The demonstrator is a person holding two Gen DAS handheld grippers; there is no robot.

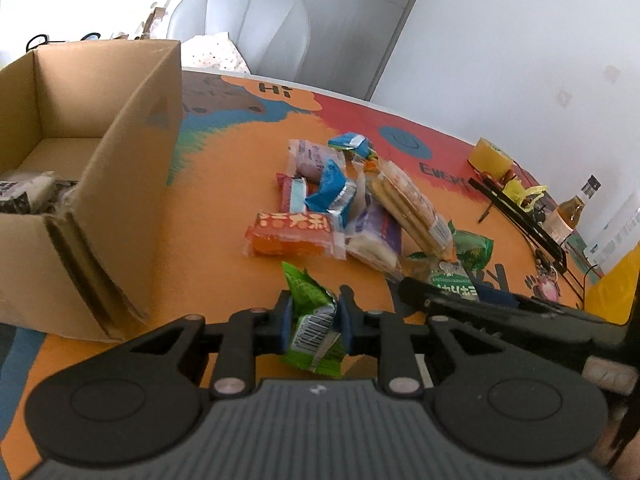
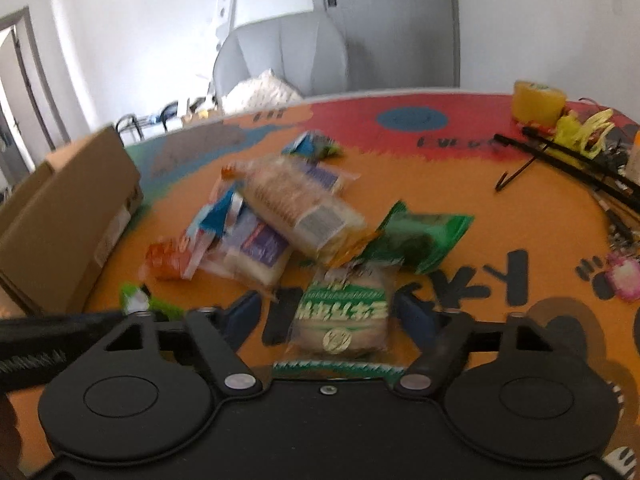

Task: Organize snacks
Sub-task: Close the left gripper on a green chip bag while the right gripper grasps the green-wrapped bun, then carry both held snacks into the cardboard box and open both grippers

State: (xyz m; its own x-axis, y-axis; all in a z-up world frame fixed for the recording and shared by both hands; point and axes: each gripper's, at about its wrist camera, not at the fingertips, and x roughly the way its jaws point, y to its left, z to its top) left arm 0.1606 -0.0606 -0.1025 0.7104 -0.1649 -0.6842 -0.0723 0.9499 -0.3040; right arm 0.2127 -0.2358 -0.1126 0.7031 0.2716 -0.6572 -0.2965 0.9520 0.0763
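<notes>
Pinching a green packet (image 1: pixel 314 320), left gripper (image 1: pixel 314 322); right gripper (image 2: pixel 328 312) spread around a biscuit pack (image 2: pixel 344 316).

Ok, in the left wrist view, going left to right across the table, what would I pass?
cardboard box → orange snack packet → long cracker pack → yellow tape roll → amber bottle. The small blue and purple packets overlap in the pile, so I've left them out.
</notes>
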